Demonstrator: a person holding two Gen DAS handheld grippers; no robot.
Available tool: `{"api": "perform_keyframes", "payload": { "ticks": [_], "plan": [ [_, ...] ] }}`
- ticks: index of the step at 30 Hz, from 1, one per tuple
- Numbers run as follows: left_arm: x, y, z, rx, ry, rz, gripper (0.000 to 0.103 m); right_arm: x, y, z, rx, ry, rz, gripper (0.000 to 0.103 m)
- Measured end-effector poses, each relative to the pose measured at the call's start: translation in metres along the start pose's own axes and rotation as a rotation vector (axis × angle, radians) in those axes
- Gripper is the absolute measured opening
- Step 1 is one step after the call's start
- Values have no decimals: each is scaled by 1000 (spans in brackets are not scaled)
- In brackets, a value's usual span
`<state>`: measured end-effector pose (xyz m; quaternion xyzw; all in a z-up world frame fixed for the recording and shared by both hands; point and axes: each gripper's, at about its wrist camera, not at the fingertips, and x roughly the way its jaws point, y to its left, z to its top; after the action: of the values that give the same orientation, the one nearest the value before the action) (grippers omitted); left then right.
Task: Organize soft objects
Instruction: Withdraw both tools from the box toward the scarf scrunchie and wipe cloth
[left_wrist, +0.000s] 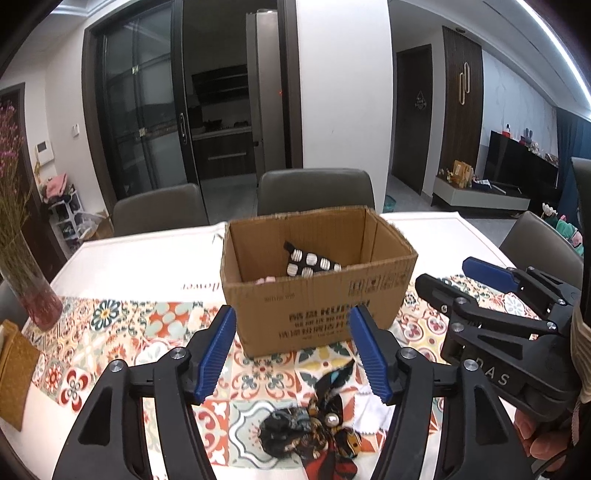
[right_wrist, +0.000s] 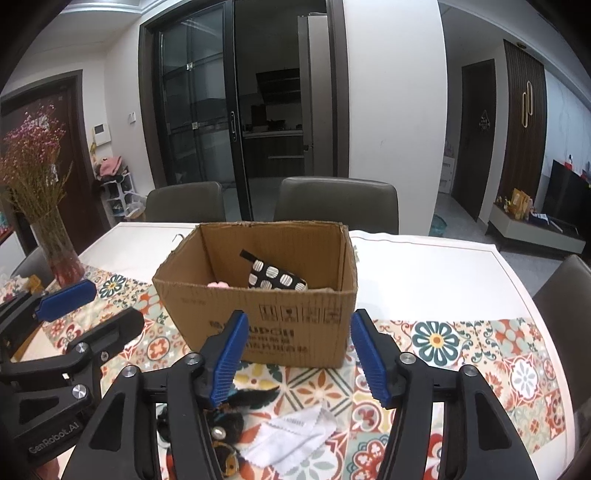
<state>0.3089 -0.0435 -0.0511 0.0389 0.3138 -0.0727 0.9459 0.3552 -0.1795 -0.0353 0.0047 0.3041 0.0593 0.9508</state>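
An open cardboard box (left_wrist: 317, 295) stands mid-table; it also shows in the right wrist view (right_wrist: 258, 306). Inside lie a black pouch with white dots (left_wrist: 310, 262) (right_wrist: 275, 278) and something pink (right_wrist: 218, 285). In front of the box lie a dark patterned hair scrunchie with a pearl (left_wrist: 314, 428) (right_wrist: 221, 432) and a white cloth (right_wrist: 291, 439) (left_wrist: 371, 413). My left gripper (left_wrist: 295, 354) is open and empty above the scrunchie. My right gripper (right_wrist: 299, 358) is open and empty above the white cloth. Each gripper shows in the other's view (left_wrist: 461, 280) (right_wrist: 77, 306).
A glass vase of dried pink flowers (right_wrist: 55, 236) stands at the table's left. A brown woven mat (left_wrist: 14, 376) lies at the left edge. Grey chairs (right_wrist: 336, 203) stand behind the table. A patterned runner (right_wrist: 480, 354) crosses the white tabletop.
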Motion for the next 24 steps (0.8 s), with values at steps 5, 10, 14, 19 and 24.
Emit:
{"api": "perform_keyframes", "payload": {
  "ticks": [5,10,14,19,24],
  "plan": [
    [-1,-1,-18,-14,35,4,68,-3,-1,-9,-3,18,7,59],
    [1,-3,-31,-16,76,8,70,-3,-4,-23,-3,50,18,59],
    [3,-5,-41,-20,106,5,72,-2,-3,-33,-7,77,24,60],
    [6,-6,-54,-19,141,-1,73,2,-3,-43,-8,113,34,64],
    [11,-8,-66,-18,172,-14,74,7,-3,-57,-5,149,43,64]
  ]
}}
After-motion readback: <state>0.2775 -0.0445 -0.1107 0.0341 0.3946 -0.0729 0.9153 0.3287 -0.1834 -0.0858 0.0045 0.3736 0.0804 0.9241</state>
